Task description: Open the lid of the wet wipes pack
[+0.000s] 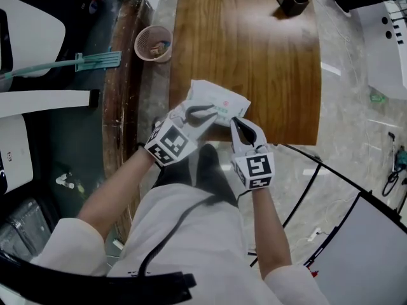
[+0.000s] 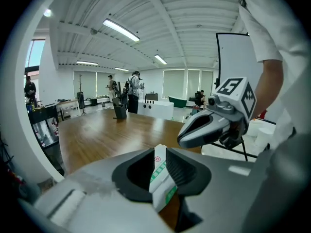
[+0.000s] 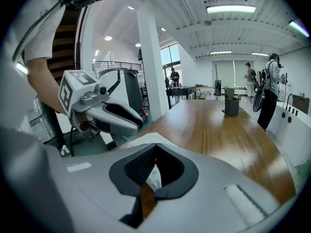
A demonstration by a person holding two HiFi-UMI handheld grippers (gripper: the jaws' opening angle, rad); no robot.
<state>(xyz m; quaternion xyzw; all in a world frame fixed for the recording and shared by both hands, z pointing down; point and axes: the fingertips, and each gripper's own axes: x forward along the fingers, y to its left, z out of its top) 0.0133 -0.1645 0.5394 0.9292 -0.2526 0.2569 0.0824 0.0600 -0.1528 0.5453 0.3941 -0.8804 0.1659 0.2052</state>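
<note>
The wet wipes pack point(image 1: 219, 101) is white with green print and sits over the near end of the wooden table point(image 1: 254, 49). My left gripper point(image 1: 205, 114) meets its near left edge and my right gripper point(image 1: 236, 124) its near right corner. In the left gripper view the pack point(image 2: 160, 178) fills the narrow gap of the left gripper point(image 2: 163, 152), with a pad against each side. In the right gripper view the right gripper point(image 3: 155, 149) is almost closed, with a thin white sliver of the pack point(image 3: 154, 177) pinched between the pads. The lid is hidden from all views.
A pink basket point(image 1: 153, 43) stands by the table's left side, with a green-handled mop point(image 1: 95, 60) beyond it. A dark holder point(image 1: 294, 0) stands at the table's far end. The table's near edge runs just under my grippers. People stand far off in the room.
</note>
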